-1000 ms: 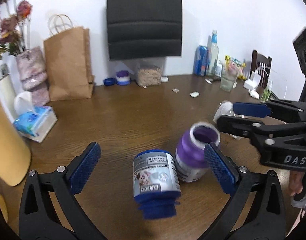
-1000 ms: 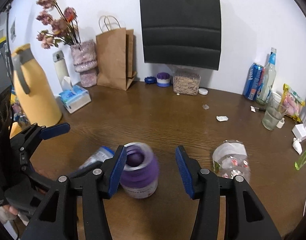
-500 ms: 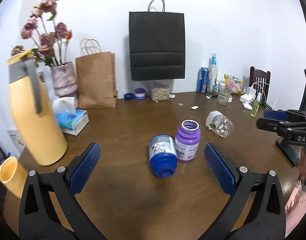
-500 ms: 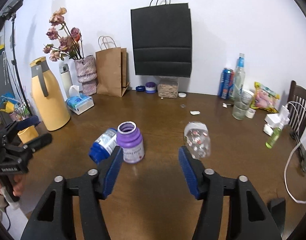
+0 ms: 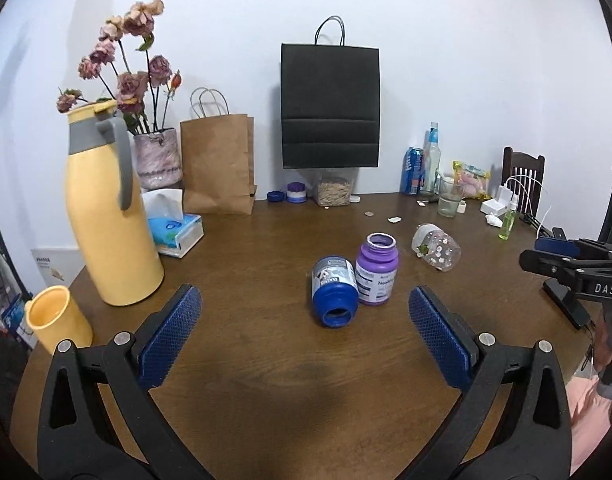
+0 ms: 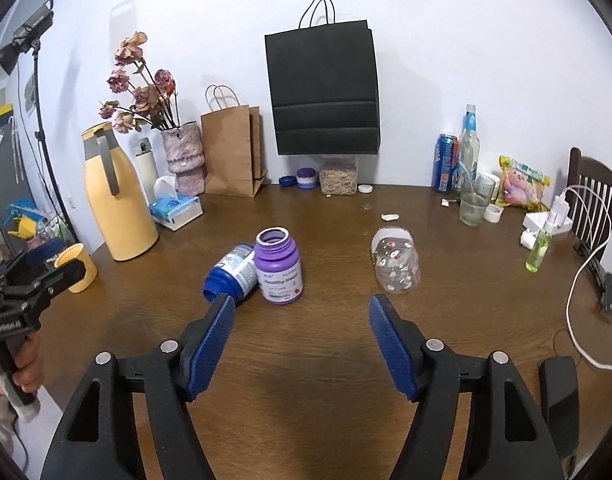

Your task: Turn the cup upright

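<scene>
Between both open hand-held grippers, purple cup [image 5: 376,274] stands upright mid-table [image 5: 266,380].

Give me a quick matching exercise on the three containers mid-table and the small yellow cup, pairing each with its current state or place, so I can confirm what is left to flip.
Things:
1. purple bottle
2. blue bottle
3. clear jar
4. yellow cup

States or places:
A. on its side, open mouth facing the cameras, touching its upright neighbour
B. upright near the table's left edge, beside the tall yellow jug
C. standing upright, mouth up, no lid
D. on its side, alone, to the right of the others

Pairs: 1-C, 2-A, 3-D, 4-B
</scene>
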